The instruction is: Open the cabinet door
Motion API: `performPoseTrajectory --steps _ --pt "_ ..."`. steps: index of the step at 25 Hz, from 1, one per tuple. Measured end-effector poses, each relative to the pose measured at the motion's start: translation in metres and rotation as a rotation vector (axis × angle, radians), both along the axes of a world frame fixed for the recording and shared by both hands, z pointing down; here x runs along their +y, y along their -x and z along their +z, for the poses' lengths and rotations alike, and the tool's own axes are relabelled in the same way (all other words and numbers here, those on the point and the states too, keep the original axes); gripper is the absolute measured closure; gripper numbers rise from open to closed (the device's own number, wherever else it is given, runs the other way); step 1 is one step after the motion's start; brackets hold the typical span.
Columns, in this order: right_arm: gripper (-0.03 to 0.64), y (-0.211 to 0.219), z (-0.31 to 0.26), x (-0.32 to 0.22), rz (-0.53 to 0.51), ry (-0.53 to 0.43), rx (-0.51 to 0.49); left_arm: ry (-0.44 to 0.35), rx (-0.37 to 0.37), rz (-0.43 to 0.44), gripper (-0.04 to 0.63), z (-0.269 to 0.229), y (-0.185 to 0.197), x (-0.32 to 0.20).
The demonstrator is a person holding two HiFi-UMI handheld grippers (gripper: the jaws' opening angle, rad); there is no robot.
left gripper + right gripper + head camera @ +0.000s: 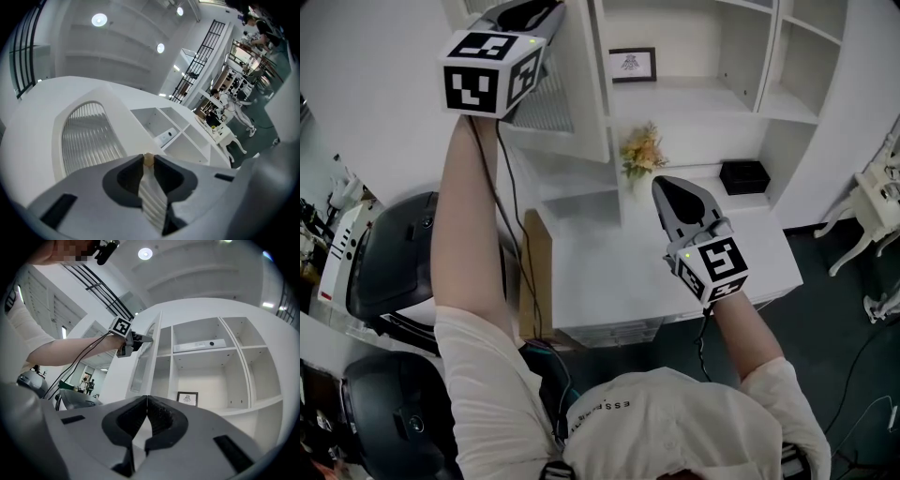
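The white cabinet door (567,103) with a ribbed glass panel (89,140) stands swung out from the shelf unit. My left gripper (525,13) is raised high and shut on the door's small tan knob (148,160), which sits pinched between the jaw tips. The right gripper view shows the left gripper (139,339) at the edge of the open door (142,359). My right gripper (662,185) hovers lower over the white desk, jaws shut with nothing between them, pointing at the open shelves (211,380).
Inside the shelves stands a framed picture (632,64). Dried flowers (642,150) and a black box (744,175) sit on the white desk (609,281). Black chairs (394,272) stand at the left, a white chair (874,206) at the right.
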State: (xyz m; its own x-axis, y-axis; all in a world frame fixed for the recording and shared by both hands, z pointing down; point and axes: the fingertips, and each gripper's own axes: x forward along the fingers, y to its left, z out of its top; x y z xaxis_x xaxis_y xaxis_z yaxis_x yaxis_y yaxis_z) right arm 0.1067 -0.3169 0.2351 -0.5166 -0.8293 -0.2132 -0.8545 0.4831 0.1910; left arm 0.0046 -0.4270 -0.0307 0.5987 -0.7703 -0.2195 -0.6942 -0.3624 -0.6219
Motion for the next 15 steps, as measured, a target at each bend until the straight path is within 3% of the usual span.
performPoseTrajectory --steps 15 --pt "0.601 0.063 0.01 0.03 -0.005 -0.001 -0.039 -0.027 0.032 0.131 0.522 0.002 0.058 0.065"
